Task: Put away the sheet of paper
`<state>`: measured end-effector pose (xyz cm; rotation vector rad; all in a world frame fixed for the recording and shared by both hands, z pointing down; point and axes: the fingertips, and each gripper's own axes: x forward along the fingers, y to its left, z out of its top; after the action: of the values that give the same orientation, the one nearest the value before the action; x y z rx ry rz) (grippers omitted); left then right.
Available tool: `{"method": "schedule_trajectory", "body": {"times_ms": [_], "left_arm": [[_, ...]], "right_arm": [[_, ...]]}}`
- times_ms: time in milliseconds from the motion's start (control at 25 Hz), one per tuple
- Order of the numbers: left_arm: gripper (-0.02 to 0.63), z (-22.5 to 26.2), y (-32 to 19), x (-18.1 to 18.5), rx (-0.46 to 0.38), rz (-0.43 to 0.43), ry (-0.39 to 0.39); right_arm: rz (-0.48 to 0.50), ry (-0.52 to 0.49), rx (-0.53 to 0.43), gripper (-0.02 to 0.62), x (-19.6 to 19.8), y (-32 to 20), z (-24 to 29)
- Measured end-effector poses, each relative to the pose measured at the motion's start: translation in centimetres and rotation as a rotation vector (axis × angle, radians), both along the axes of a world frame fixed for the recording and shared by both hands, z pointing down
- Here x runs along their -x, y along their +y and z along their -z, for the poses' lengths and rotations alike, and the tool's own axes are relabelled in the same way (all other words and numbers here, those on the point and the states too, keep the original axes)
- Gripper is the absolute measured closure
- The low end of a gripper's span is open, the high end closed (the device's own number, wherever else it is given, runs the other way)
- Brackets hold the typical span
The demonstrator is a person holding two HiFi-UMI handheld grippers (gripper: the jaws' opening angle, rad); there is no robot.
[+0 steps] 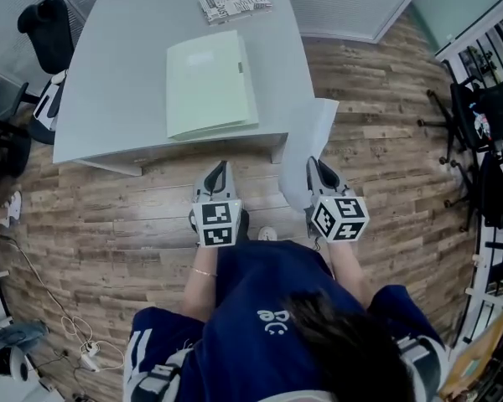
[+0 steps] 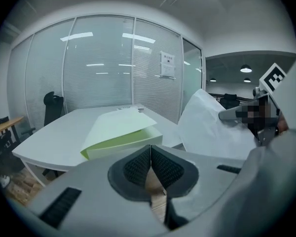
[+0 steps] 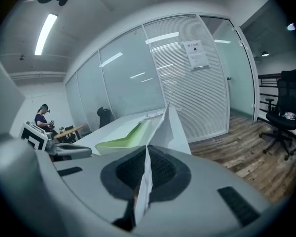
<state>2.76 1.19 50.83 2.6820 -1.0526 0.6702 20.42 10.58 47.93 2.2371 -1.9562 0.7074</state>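
A white sheet of paper [image 1: 304,149] hangs in the air off the table's front right corner, pinched at its near edge by my right gripper [image 1: 316,171], which is shut on it. In the right gripper view the sheet [image 3: 170,127] runs edge-on between the pads. A pale green folder [image 1: 210,85] lies on the white table [image 1: 117,74], its cover slightly lifted along the front edge [image 2: 119,132]. My left gripper [image 1: 220,172] is shut and holds nothing, just in front of the table's near edge. Its pads [image 2: 138,168] press together.
A stack of printed booklets [image 1: 234,3] lies at the table's far edge. Black office chairs stand at the left [image 1: 44,32] and right [image 1: 486,115]. Glass partitions with blinds [image 2: 98,68] close the room behind the table. The floor is wood planks [image 1: 377,132].
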Motion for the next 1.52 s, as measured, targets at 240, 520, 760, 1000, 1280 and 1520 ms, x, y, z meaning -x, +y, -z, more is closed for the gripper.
{"method": "schedule_trajectory", "body": {"times_ms": [240, 520, 760, 1000, 1280, 1520], "left_arm": [[0.6, -0.7, -4.2, -0.5, -0.038, -0.036, -0.072], [0.506, -0.9, -7.3, -1.0, -0.081, -0.095, -0.19], [0.433, -1.0, -9.3, -2.1, -0.24, -0.218, -0.355], [0.405, -3.1, -9.5, -4.0, -0.276, -0.371, -0.487], [0.407, -3.9, -10.4, -5.1, -0.417, -0.449, -0.643], [0.408, -3.6, -11.1, -6.1, -0.404, -0.395, -0.654]], "right_arm": [[-0.046, 0.014, -0.009, 0.586, -1.1, -4.1, 0.8], [-0.107, -0.005, -0.058, 0.586, -2.3, -7.1, 2.2], [-0.14, 0.024, -0.062, 0.586, -2.8, -8.3, 3.1], [-0.185, 0.039, -0.09, 0.586, -3.6, -9.5, 4.0], [-0.175, 0.011, -0.086, 0.586, -3.7, -10.3, 3.7], [-0.119, 0.019, -0.09, 0.586, -5.5, -11.3, 4.3]]}}
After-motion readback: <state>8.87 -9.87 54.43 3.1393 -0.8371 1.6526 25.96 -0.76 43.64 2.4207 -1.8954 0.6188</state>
